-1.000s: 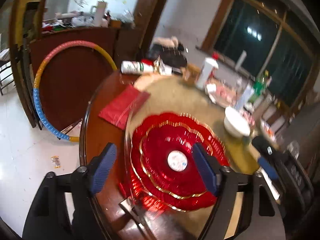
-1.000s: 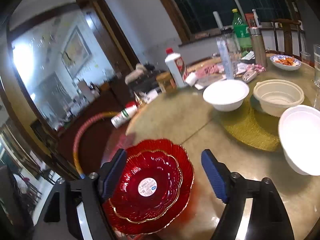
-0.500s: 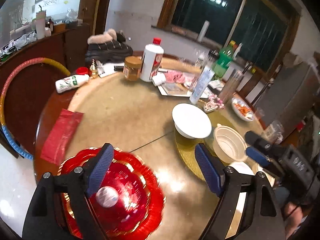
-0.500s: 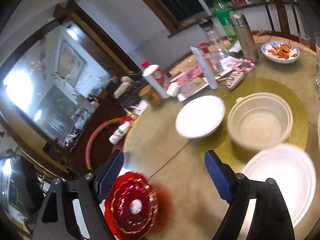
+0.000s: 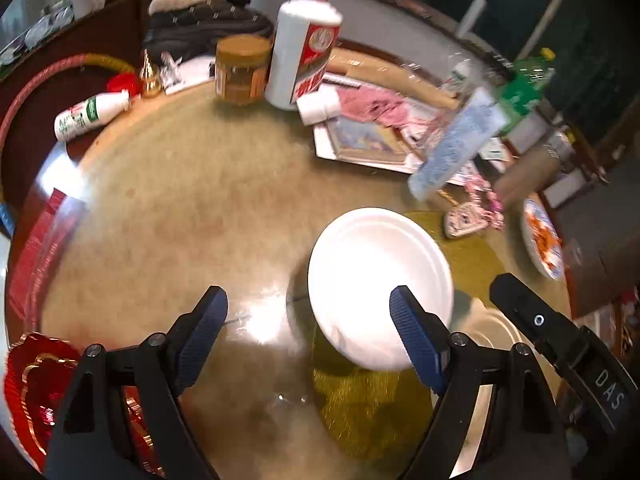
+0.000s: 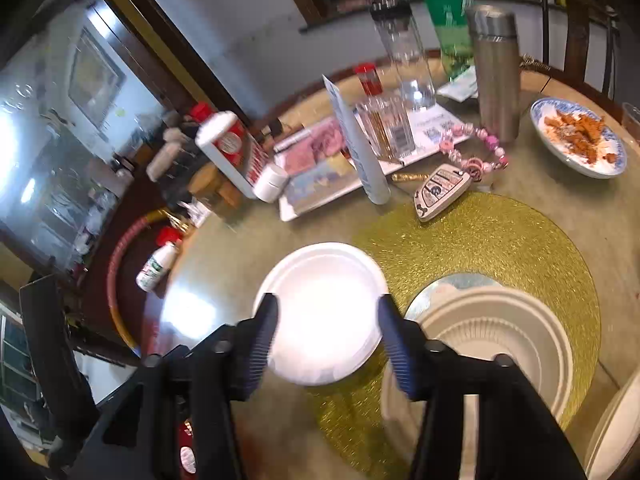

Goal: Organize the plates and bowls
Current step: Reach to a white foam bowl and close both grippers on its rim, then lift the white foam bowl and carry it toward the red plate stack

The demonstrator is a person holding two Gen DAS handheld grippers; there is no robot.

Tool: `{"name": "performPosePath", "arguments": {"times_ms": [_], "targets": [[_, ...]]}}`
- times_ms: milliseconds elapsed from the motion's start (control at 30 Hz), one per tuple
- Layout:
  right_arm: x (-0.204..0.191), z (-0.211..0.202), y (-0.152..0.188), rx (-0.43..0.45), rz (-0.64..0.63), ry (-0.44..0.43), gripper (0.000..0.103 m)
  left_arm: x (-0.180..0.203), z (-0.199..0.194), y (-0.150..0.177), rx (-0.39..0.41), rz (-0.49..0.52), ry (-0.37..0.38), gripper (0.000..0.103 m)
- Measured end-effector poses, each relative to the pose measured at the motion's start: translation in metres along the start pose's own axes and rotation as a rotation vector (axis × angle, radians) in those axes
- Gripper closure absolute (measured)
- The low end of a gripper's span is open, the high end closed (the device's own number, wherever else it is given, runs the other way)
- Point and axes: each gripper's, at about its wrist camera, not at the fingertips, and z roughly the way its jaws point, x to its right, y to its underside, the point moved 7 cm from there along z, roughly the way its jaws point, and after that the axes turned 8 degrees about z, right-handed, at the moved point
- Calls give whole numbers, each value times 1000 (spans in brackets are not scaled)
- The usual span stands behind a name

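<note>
A white bowl point(image 5: 376, 276) sits on the round table at the edge of a gold placemat point(image 6: 492, 248); it also shows in the right wrist view point(image 6: 326, 312). My right gripper point(image 6: 326, 326) is open just above it, one finger at each side of its rim. My left gripper point(image 5: 308, 320) is open and empty, its right finger point(image 5: 416, 340) over the bowl's near rim. A cream ribbed bowl point(image 6: 500, 340) sits to the right on the mat. Stacked red plates point(image 5: 28, 392) lie at the lower left. Another white bowl's rim point(image 6: 616, 432) shows at the far right.
Behind the bowls stand a white liquor bottle point(image 5: 306, 40), a jar point(image 5: 240, 68), a tube point(image 6: 356, 144), a steel flask point(image 6: 496, 68), a glass point(image 6: 384, 128), papers and a key fob point(image 6: 440, 190). A dish of food point(image 6: 580, 136) sits at the right.
Both grippers swung away from the red plates and moved in over the white bowl, which now looks much larger. The red plates slid to the lower left edge.
</note>
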Motion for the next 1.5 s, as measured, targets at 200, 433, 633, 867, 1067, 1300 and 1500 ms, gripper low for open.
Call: {"name": "performPosePath", "arguments": {"times_ms": [200, 433, 633, 867, 1067, 1300, 1500], "targets": [[21, 41, -8, -75, 7, 55, 69, 3, 41, 3, -73, -24, -26, 19], [34, 82, 11, -183, -4, 134, 93, 11, 69, 17, -145, 49, -38, 83], [22, 48, 21, -117, 4, 82, 95, 18, 36, 23, -61, 115, -27, 87], [-5, -26, 41, -12, -3, 5, 94, 16, -48, 39, 75, 150, 18, 88], [-15, -87, 90, 81, -20, -2, 94, 10, -95, 82, 138, 191, 64, 88], [2, -128, 161, 128, 8, 22, 94, 4, -111, 142, 103, 227, 177, 90], [13, -146, 202, 123, 32, 36, 93, 4, -119, 165, 74, 243, 220, 92]]}}
